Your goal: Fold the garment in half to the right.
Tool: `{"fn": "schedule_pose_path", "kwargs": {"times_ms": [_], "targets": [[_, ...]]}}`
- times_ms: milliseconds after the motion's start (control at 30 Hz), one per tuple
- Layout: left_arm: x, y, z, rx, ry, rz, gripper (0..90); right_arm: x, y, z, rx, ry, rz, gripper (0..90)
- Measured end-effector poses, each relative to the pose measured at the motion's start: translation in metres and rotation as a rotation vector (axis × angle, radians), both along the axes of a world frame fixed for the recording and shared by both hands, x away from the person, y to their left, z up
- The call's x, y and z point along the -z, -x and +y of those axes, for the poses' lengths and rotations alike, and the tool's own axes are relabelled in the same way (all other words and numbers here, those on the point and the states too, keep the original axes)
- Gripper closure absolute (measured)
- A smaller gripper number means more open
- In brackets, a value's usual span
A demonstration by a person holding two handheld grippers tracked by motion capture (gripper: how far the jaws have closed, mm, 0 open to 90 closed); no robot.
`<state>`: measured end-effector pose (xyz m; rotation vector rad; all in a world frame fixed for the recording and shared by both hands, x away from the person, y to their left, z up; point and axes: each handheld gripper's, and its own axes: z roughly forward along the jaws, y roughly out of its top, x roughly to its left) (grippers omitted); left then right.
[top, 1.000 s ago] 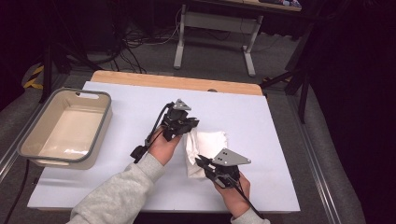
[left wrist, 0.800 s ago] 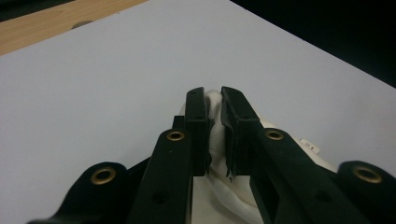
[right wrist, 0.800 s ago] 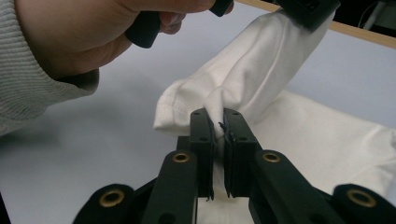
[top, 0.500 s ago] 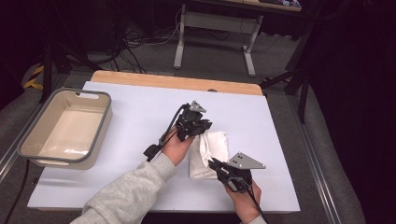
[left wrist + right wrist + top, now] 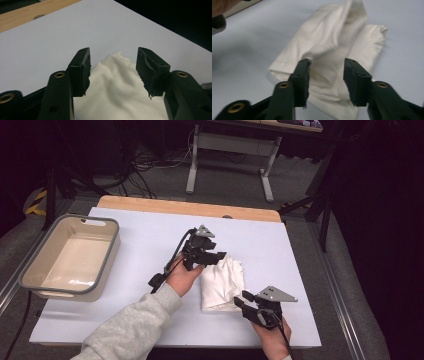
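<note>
High view: crumpled white cloth (image 5: pixel 222 282) lies mid-table on the white tabletop (image 5: pixel 140 245), between your left gripper (image 5: pixel 216 258) and right gripper (image 5: pixel 241 300); grey-rimmed beige plastic tub (image 5: pixel 70 257) sits far left.
Left gripper view: jaws just opened, released, cloth (image 5: pixel 120 87) beneath.
Right gripper view: jaws just opened, cloth (image 5: pixel 337 42) unpinched between them.

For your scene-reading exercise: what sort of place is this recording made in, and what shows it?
Probably a lab or workshop set up for recording: a white-topped table in a dark room, loose cables across the floor, and a metal desk frame behind.
</note>
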<state>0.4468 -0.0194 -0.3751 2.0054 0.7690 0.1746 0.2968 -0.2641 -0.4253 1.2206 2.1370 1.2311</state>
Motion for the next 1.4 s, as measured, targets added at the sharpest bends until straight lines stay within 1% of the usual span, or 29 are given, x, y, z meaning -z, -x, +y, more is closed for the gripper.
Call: {"fn": "schedule_pose_path", "kwargs": {"times_ms": [33,133,200,233,300,367,433,533,600,667,733,833,867,900,967,1033,1100,1133,1167,1200,1233,1267,1333,1400], "targets": [[0.001,0.000,0.003,0.000,-0.001,0.002,45.1,-0.002,0.000,-0.004,0.001,-0.015,-0.004,45.7],[0.004,0.003,0.012,-0.005,-0.025,-0.001,45.1,-0.009,-0.004,-0.012,-0.004,-0.042,-0.030,41.8],[0.007,0.005,0.017,-0.006,-0.033,0.005,45.3,-0.014,-0.007,-0.015,-0.010,-0.056,-0.042,42.0],[0.008,0.006,0.019,-0.005,-0.036,0.007,45.9,-0.016,-0.010,-0.015,-0.013,-0.055,-0.046,42.6],[0.010,0.007,0.024,-0.002,-0.044,0.008,47.2,-0.020,-0.017,-0.013,-0.012,-0.032,-0.046,44.2],[0.011,0.008,0.030,0.001,-0.046,0.011,48.1,-0.020,-0.027,-0.011,-0.015,-0.017,-0.028,45.7],[0.012,0.009,0.036,0.008,-0.040,0.015,50.2,-0.018,-0.037,-0.008,-0.022,0.006,-0.010,49.3],[0.012,0.010,0.046,0.010,-0.035,0.028,52.5,-0.009,-0.052,-0.002,-0.054,0.049,0.024,51.8],[0.012,0.010,0.053,0.011,-0.026,0.037,55.0,-0.004,-0.060,0.002,-0.067,0.067,0.044,52.9],[0.012,0.012,0.059,0.009,-0.014,0.045,57.4,0.001,-0.069,0.005,-0.079,0.076,0.065,53.2],[0.013,0.013,0.064,0.010,-0.016,0.045,58.1,0.005,-0.075,0.007,-0.084,0.081,0.078,52.7],[0.016,0.015,0.070,0.003,-0.028,0.052,58.9,0.013,-0.085,0.009,-0.083,0.102,0.103,51.8],[0.016,0.015,0.071,0.006,-0.032,0.049,59.1,0.016,-0.088,0.010,-0.085,0.098,0.121,51.0],[0.017,0.016,0.073,0.002,-0.032,0.057,59.2,0.017,-0.090,0.010,-0.084,0.098,0.127,50.8],[0.019,0.017,0.075,0.007,-0.038,0.058,59.4,0.020,-0.094,0.011,-0.084,0.108,0.136,50.4],[0.021,0.019,0.076,0.014,-0.046,0.058,59.4,0.022,-0.098,0.013,-0.098,0.106,0.142,51.8],[0.023,0.021,0.076,0.017,-0.057,0.058,59.4,0.024,-0.100,0.015,-0.112,0.115,0.145,55.8],[0.025,0.022,0.076,0.019,-0.054,0.064,59.4,0.026,-0.102,0.016,-0.120,0.114,0.150,59.0],[0.025,0.022,0.076,0.020,-0.056,0.064,59.4,0.026,-0.102,0.017,-0.130,0.107,0.155,65.8],[0.026,0.023,0.077,0.025,-0.057,0.067,59.5,0.026,-0.102,0.017,-0.137,0.107,0.154,69.9],[0.027,0.023,0.077,0.025,-0.055,0.070,59.5,0.024,-0.101,0.019,-0.142,0.113,0.151,78.2],[0.028,0.024,0.076,0.024,-0.052,0.076,59.5,0.023,-0.100,0.020,-0.138,0.118,0.148,82.9],[0.028,0.024,0.076,0.038,-0.062,0.070,59.5,0.019,-0.098,0.020,-0.143,0.133,0.133,85.0],[0.027,0.025,0.075,0.042,-0.068,0.066,59.4,0.015,-0.096,0.020,-0.146,0.131,0.123,85.4]]}}
